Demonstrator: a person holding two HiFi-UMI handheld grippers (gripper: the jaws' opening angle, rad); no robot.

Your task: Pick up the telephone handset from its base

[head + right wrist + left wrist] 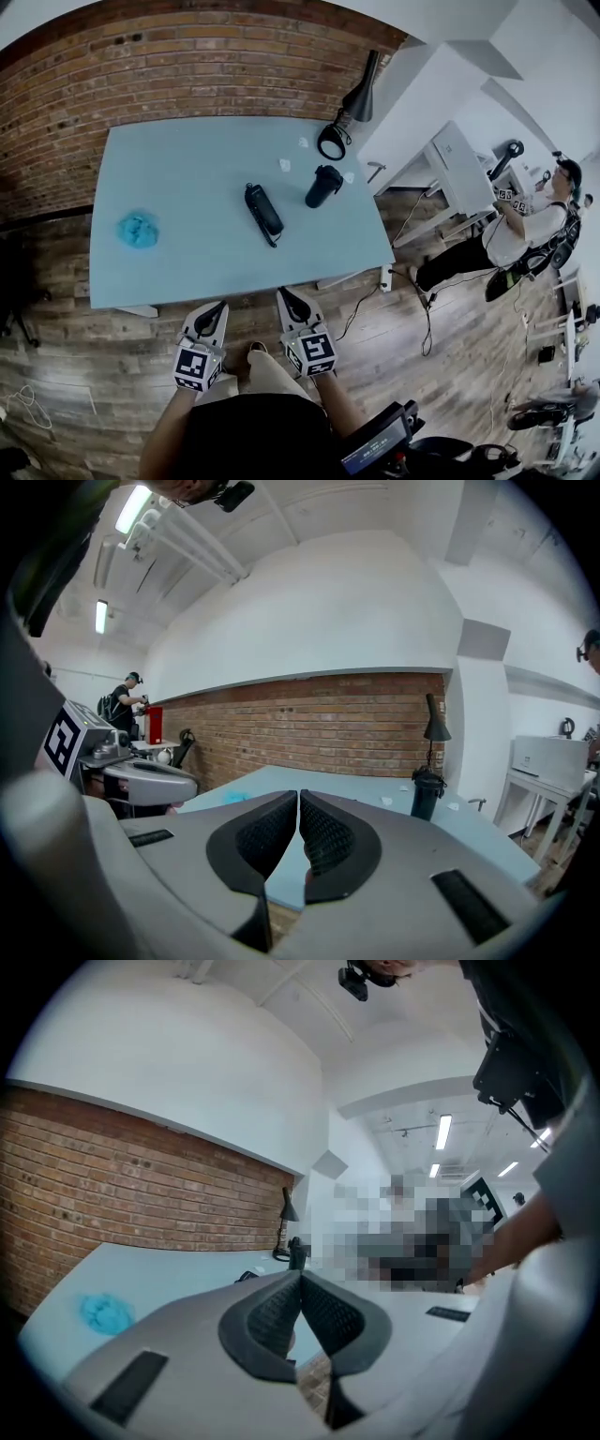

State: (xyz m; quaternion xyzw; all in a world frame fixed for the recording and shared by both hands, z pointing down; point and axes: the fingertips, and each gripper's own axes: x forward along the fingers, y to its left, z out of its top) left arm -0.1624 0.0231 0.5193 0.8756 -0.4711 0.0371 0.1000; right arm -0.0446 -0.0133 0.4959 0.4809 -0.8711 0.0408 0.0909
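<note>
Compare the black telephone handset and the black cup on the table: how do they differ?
The telephone handset lies flat, long and slim; the cup stands upright, short and round. The telephone handset sits near the middle of the table; the cup stands further right, closer to the lamp. Both are black and rest on the table.

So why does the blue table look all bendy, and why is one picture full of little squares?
Head view: the wide lens bows the table and the brick wall. Left gripper view: the squares are a patch added afterwards to hide faces; the ceiling lights glare white. Right gripper view: the wall's top line curves too.
</note>
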